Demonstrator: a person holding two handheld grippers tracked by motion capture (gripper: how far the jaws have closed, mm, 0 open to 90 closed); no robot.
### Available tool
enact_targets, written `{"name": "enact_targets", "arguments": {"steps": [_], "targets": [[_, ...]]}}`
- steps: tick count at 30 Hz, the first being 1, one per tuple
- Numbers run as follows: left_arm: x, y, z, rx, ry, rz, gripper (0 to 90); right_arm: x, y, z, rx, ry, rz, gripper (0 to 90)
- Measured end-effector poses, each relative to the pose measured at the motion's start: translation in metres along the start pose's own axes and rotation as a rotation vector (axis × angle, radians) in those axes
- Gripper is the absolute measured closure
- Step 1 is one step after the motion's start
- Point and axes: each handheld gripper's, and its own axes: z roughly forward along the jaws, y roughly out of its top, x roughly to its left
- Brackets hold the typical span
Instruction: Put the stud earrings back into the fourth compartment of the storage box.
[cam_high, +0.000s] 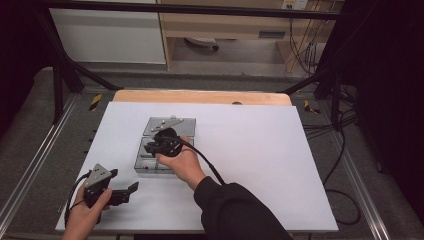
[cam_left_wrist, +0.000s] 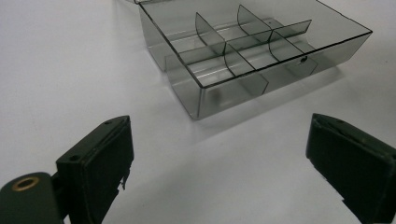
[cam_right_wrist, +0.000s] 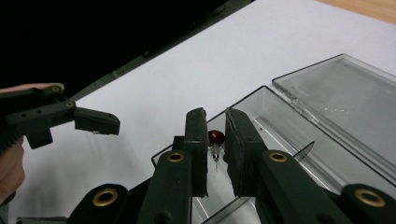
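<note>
Small red bead-like piece with thin metal legs (cam_right_wrist: 215, 138), seen between the two jaws of the right gripper (cam_right_wrist: 215, 140) in the right gripper view, just above the clear grey box (cam_right_wrist: 280, 121); jaws brought close together with only a narrow gap, near or touching the piece on both sides, though cannot tell for sure if really pinched. Box of smoky clear plastic, divided inside by thin walls into several compartments (cam_left_wrist: 233, 46), lid (cam_right_wrist: 345, 98) laid open flat beyond it. In the high view, box (cam_high: 150, 167) lying a little left of the middle of the white table surface (cam_high: 260, 150), open lid (cam_high: 167, 125) on the far side. Right gripper (cam_high: 162, 142) held over the box from above, right hand (cam_high: 182, 162) wrapped around it, dark sleeve (cam_high: 235, 210) coming in from the bottom edge, black cable (cam_high: 207, 162) trailing back along the forearm. Left gripper (cam_high: 131, 189) low at the near left part of the table, well apart from the box, grey three-cornered plate (cam_high: 98, 175) on top, left hand (cam_high: 87, 215) gripping it from below. Jaws of the left gripper (cam_left_wrist: 219, 158) spread wide, nothing between them, pads (cam_left_wrist: 105, 168) hanging just over bare white surface, pointing toward the near corner of the box. Same left gripper (cam_right_wrist: 95, 122) visible farther off in the right gripper view, over the white surface.
</note>
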Motion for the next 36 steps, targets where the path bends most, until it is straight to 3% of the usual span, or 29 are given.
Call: {"name": "enact_targets", "arguments": {"steps": [14, 19, 22, 26, 30, 33, 36], "targets": [[0.0, 0.0, 0.0, 0.001, 0.002, -0.002, 7.6, 0.006, -0.007, 0.015, 0.048, 0.005, -0.016, 79.4], [0.001, 0.0, 0.0, 0.0, 0.001, -0.002, 7.6, 0.008, -0.007, 0.015, 0.049, -0.021, -0.016, 65.3], [0.001, 0.0, 0.0, -0.002, 0.002, -0.003, 7.6, 0.008, -0.007, 0.001, 0.029, -0.028, -0.011, 51.9], [0.0, 0.0, 0.0, -0.001, 0.002, -0.001, 7.6, 0.008, -0.008, -0.013, 0.014, -0.029, -0.005, 43.0], [0.0, 0.0, 0.0, -0.003, 0.002, -0.004, 7.6, 0.009, -0.014, -0.039, -0.029, -0.066, -0.032, 30.8], [0.0, 0.0, 0.0, -0.003, 0.004, -0.004, 7.5, 0.005, -0.019, -0.059, -0.062, -0.098, -0.024, 16.9], [0.0, 0.0, -0.001, -0.005, 0.007, -0.005, 7.5, -0.001, -0.027, -0.079, -0.092, -0.13, -0.013, 9.6]]}}
